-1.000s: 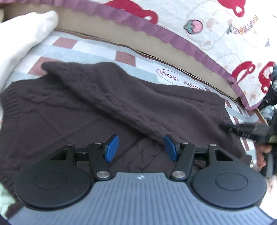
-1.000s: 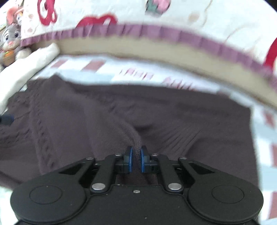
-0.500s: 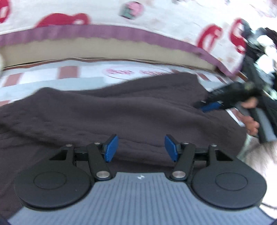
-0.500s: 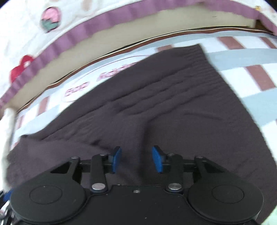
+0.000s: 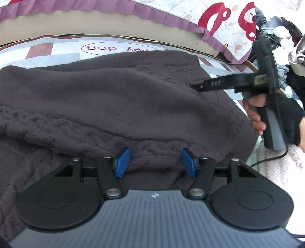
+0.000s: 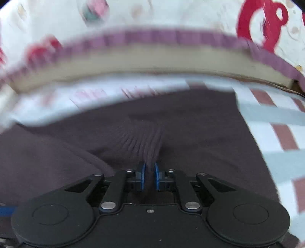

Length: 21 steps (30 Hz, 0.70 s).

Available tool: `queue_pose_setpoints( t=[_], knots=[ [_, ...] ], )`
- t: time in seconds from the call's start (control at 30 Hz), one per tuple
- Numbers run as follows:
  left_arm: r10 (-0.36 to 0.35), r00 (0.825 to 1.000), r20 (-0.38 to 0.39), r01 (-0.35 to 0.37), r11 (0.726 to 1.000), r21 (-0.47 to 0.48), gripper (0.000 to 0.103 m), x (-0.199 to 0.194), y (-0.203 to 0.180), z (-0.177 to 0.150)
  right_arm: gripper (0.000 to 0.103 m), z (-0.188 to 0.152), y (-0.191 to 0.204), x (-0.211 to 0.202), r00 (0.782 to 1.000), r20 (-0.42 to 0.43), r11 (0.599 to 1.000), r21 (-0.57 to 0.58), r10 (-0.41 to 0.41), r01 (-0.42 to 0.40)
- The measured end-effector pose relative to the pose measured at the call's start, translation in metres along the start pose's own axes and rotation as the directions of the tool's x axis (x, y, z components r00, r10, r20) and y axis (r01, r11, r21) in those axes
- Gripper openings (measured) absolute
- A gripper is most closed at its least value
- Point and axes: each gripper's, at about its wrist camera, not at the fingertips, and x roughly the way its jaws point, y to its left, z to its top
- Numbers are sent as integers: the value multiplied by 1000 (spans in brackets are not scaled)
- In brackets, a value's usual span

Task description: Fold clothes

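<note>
A: Left wrist view. Dark brown knit sweater (image 5: 118,99) spread over a checked bedsheet (image 5: 57,51), one layer folded over the rest, cable pattern along the fold. Left hand-held gripper (image 5: 155,162) low over the near part of the sweater, blue pads (image 5: 122,162) wide apart, nothing between them.

B: Right one?

A: Right hand-held gripper (image 5: 198,87) comes in from the sheet's right edge, tip at the sweater's right side; a gloved hand (image 5: 274,114) grips its handle. From here the jaws cannot be read.

B: Right wrist view settles it. Right hand-held gripper (image 6: 149,177) nearly closed, pads pinching a ribbed ridge of the sweater (image 6: 143,141), which bunches up toward the jaws. Upper part of the frame blurred.

A: Surroundings?

B: Quilt with purple trim (image 5: 156,15) along the bed's far edge; printed oval on the sheet just beyond the sweater.
</note>
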Motion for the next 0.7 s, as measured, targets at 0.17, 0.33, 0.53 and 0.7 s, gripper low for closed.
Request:
queue_pose_setpoints(
  t=[0.17,0.33,0.53,0.7],
  knots=[
    [14,1000,20,-11,994,-108,59,-13,16,1,35,7,-7,-38,999,48,999,39,-10,9],
    [-9,994,109,36,967,-252,59,-29,36,0,52,13,-27,-51,980,-153,989,94,126,-113],
    [5,993,117,41,921,-387,64,-26,51,-5,65,-11,-33,-46,946,-290,984,144,142,-104],
    [33,997,65,-15,964,-267,43,-14,37,-6,2,-8,-19,-28,930,-288,969,159,228,-188]
  ],
)
